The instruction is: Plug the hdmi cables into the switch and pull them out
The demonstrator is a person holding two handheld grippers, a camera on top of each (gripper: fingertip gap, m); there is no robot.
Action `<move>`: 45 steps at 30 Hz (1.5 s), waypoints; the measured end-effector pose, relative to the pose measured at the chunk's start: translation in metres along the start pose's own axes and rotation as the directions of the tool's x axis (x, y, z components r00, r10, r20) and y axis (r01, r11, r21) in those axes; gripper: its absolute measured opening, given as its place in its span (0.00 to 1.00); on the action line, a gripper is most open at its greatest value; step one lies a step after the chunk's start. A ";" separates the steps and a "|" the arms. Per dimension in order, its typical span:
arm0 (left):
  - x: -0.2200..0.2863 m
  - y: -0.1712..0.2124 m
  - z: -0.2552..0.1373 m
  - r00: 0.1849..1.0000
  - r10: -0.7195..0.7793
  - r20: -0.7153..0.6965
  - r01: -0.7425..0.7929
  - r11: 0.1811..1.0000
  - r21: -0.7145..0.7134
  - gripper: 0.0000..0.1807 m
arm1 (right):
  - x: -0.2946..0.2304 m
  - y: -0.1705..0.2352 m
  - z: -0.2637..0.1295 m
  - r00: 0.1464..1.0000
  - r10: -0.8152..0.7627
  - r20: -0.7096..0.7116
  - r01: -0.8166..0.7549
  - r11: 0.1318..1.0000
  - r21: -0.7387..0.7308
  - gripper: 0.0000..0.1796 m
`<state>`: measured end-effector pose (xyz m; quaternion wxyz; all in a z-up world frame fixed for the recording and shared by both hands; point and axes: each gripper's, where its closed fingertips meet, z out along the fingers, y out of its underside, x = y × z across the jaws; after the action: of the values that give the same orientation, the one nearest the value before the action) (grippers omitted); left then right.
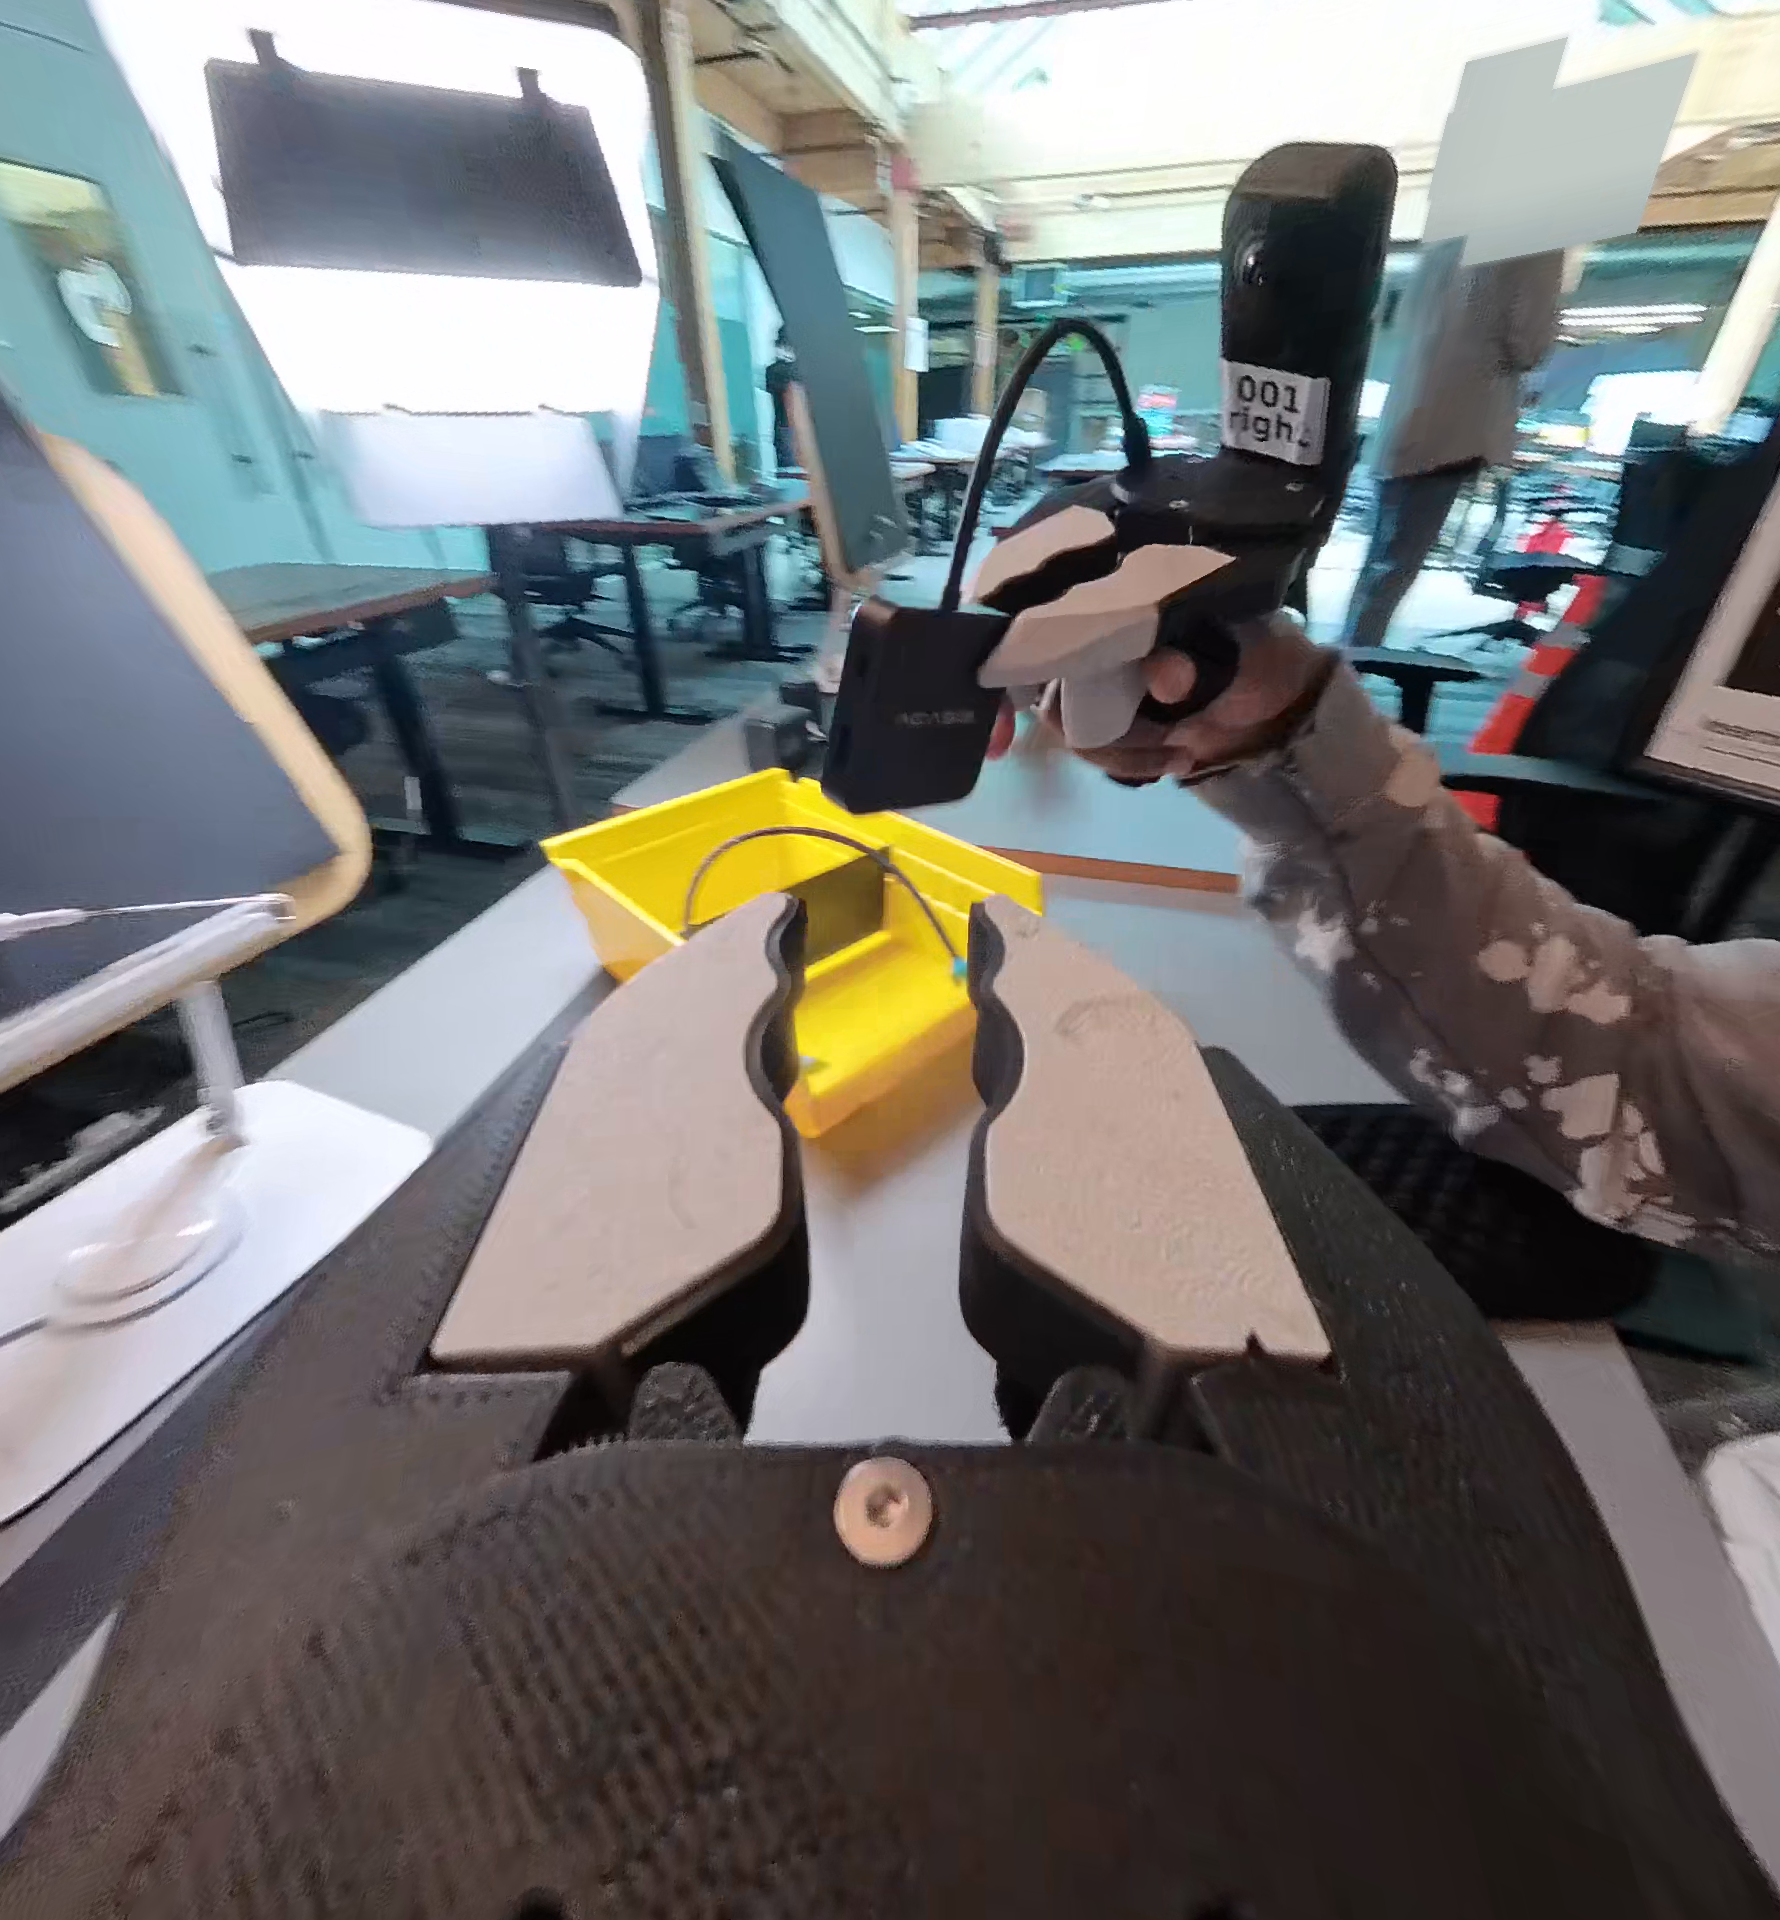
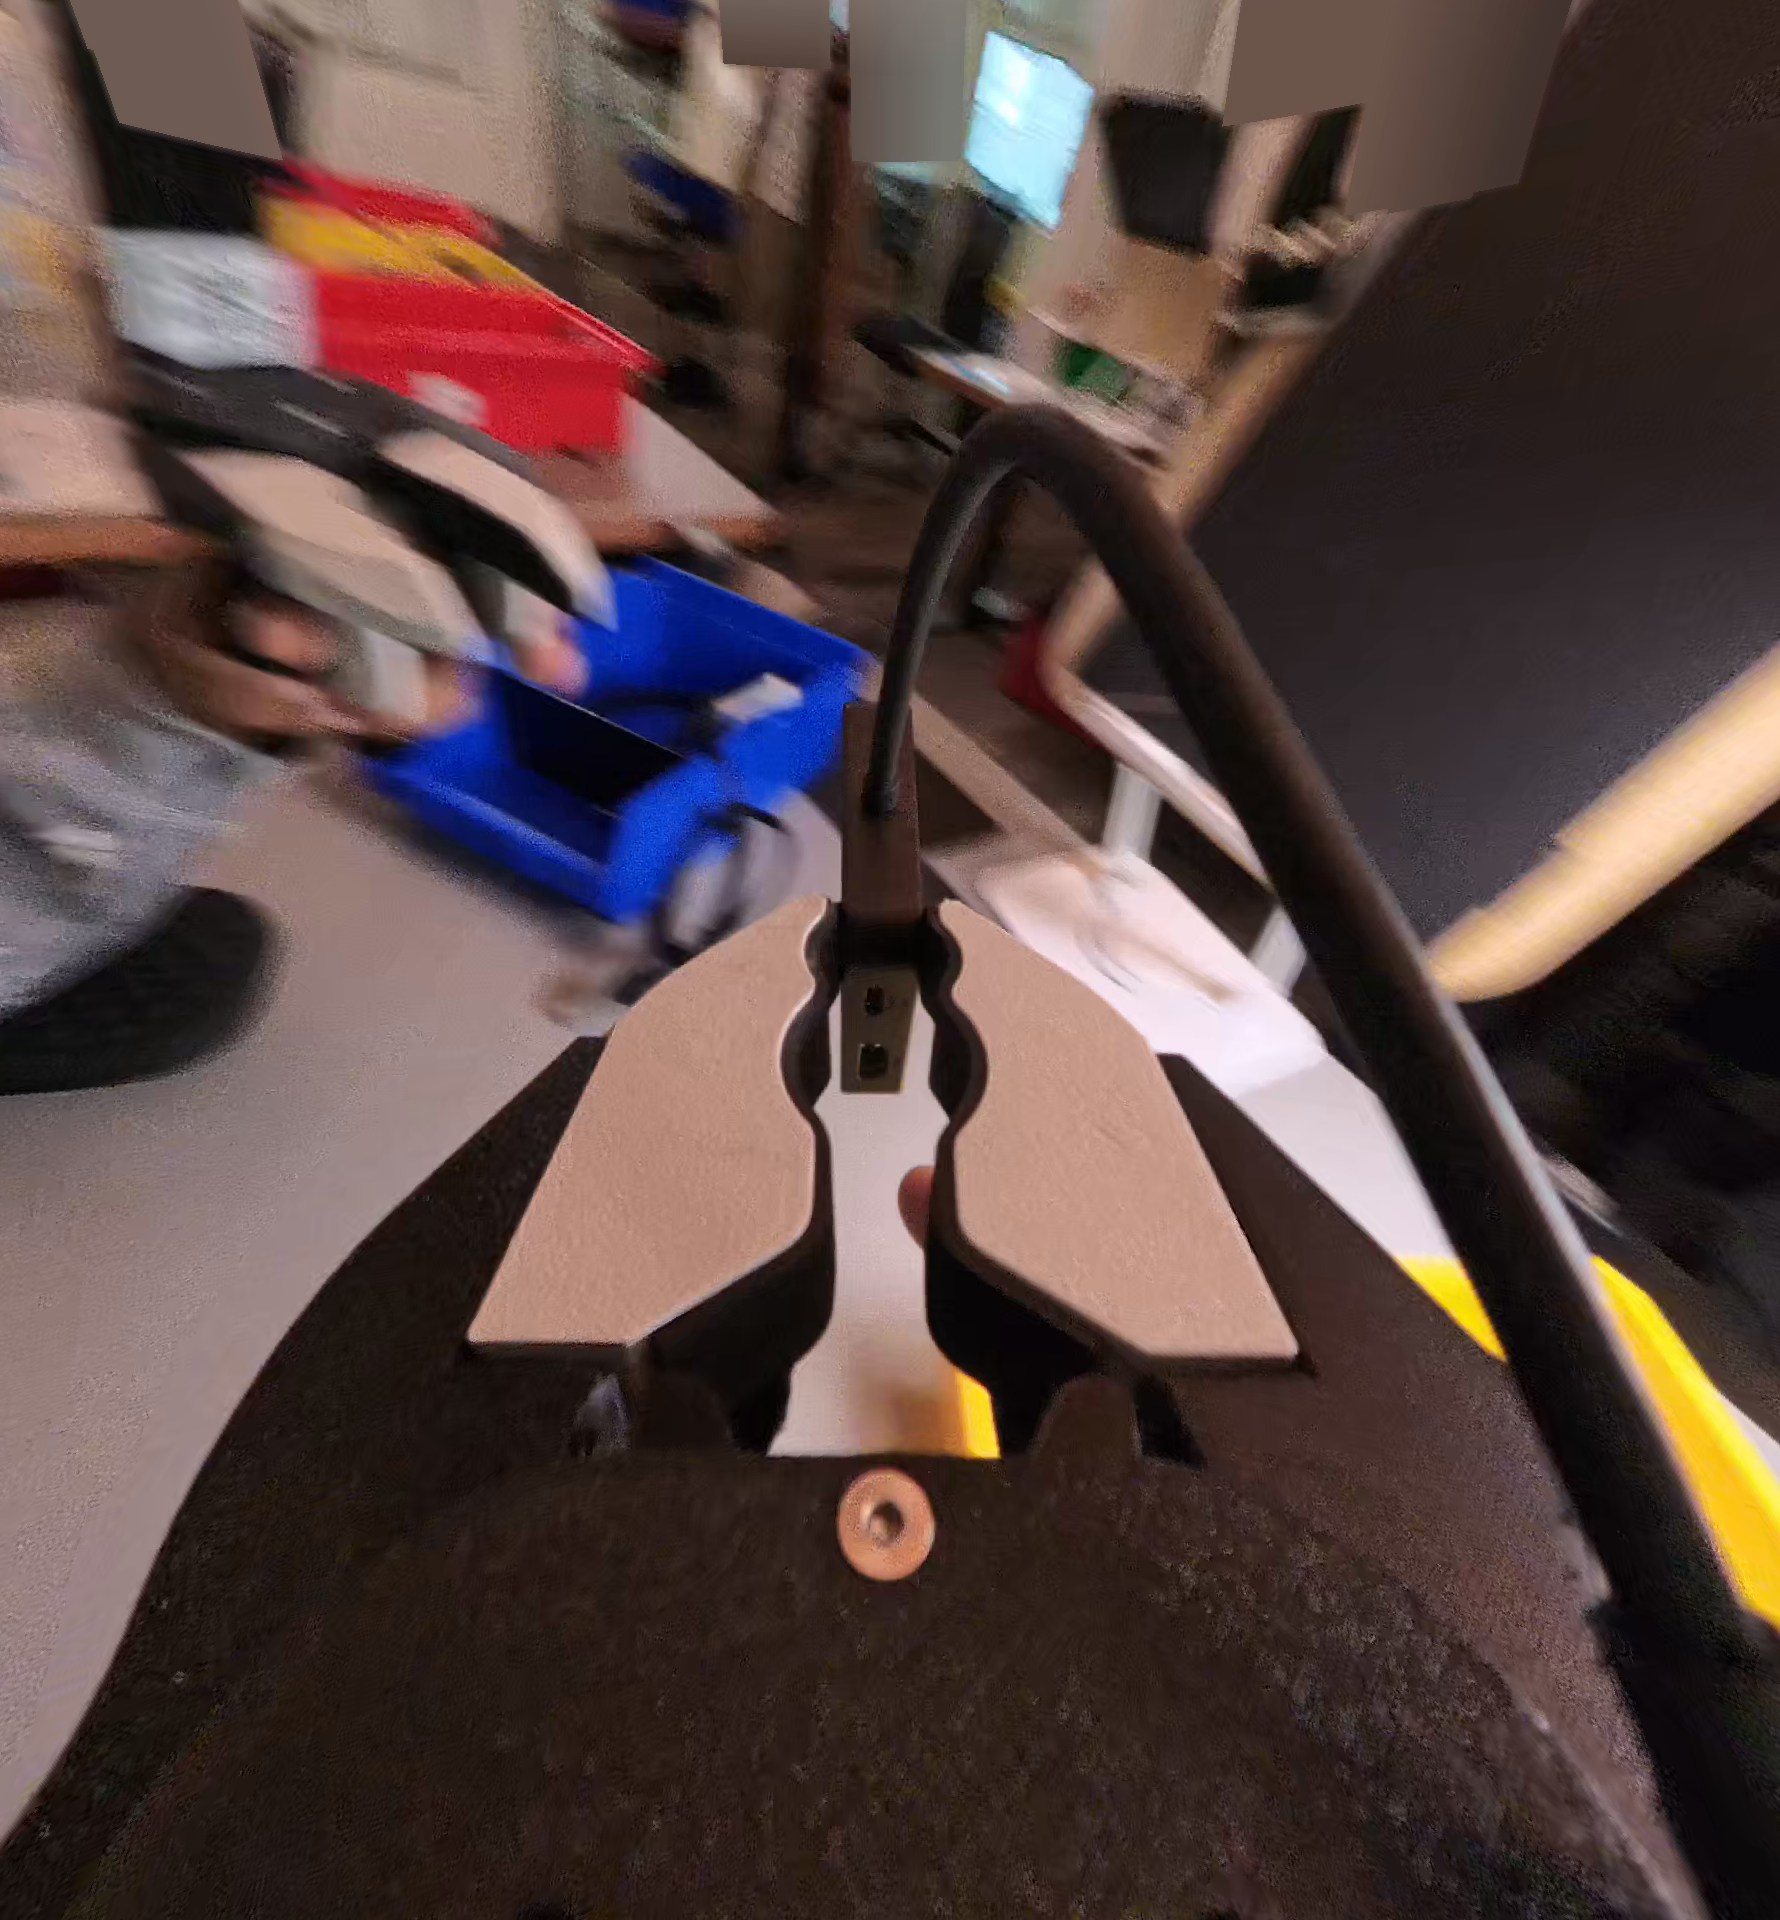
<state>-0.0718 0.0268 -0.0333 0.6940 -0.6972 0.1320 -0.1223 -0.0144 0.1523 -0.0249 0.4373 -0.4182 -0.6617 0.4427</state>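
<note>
Switch: the black box (image 1: pixel 907 707) hangs in the air at upper centre of the left wrist view, above the far rim of the yellow bin (image 1: pixel 865 1023); its black cable (image 2: pixel 1229 748) arcs up and back.
Right gripper (image 2: pixel 878 935): its fingers (image 2: pixel 678 1122) are clamped on the switch's narrow edge, which sits between the tips with two small ports facing the camera.
Left gripper (image 1: pixel 881 920): fingers (image 1: pixel 647 1122) stand apart with nothing between them, low at centre frame over the grey bench (image 1: pixel 1156 935), well apart from the switch.
Yellow bin: holds a dark block and a thin wire.
Blue bin (image 2: pixel 595 790): blurred, at centre left of the right wrist view.
</note>
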 end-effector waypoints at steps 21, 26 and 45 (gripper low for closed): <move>-0.047 -0.008 -0.041 0.976 0.034 0.217 -0.031 0.999 -0.016 0.16 | 0.245 0.259 -0.042 0.891 -0.131 -0.435 -0.327 0.480 -0.814 0.09; -0.054 -0.009 -0.048 0.970 0.019 0.241 -0.018 1.000 -0.008 0.16 | 0.229 0.214 -0.038 0.908 -0.080 -0.411 -0.277 0.620 -0.734 0.15; -0.201 0.091 -0.192 0.823 -0.010 0.567 0.352 0.792 -0.498 0.21 | -0.062 0.109 -0.040 0.982 0.190 -0.009 -0.189 0.982 0.021 0.16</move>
<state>-0.3292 -0.0818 -0.1205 0.4388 -0.8905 -0.1071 0.0555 0.0580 0.1306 -0.1325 0.4008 -0.4774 -0.6121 0.4865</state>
